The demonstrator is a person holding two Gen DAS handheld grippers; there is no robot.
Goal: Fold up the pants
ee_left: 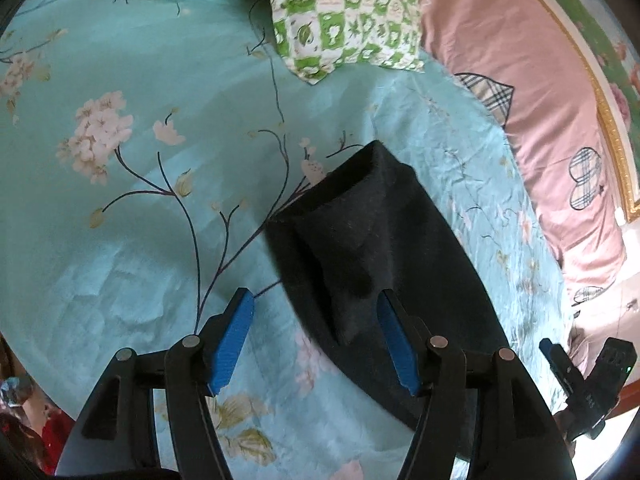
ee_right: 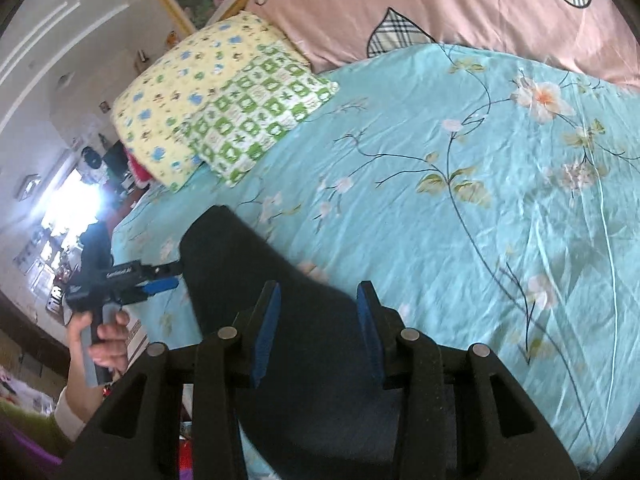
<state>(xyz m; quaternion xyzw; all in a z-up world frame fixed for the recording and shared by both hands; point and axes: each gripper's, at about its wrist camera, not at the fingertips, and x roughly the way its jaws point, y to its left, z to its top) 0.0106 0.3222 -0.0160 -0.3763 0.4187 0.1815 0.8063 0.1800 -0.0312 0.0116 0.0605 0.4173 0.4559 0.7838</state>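
Observation:
Black pants [ee_left: 360,248] lie on a turquoise floral bed sheet [ee_left: 120,240], with a folded flap of cloth on top. My left gripper [ee_left: 316,308] is open, its blue pads wide apart, with its right finger at the edge of the flap and nothing between the pads. In the right wrist view the pants [ee_right: 248,272] run under my right gripper [ee_right: 318,296], which is open above the dark cloth. The left gripper [ee_right: 160,280] shows there at the pants' left edge, held by a hand. The right gripper [ee_left: 560,364] shows at the lower right of the left wrist view.
A green checked pillow [ee_left: 344,16] and a yellow printed pillow [ee_right: 172,96] lie at the head of the bed. A pink quilt with plaid hearts [ee_left: 520,92] lies along one side. The bed edge [ee_right: 132,208] and a cluttered room lie to the left in the right wrist view.

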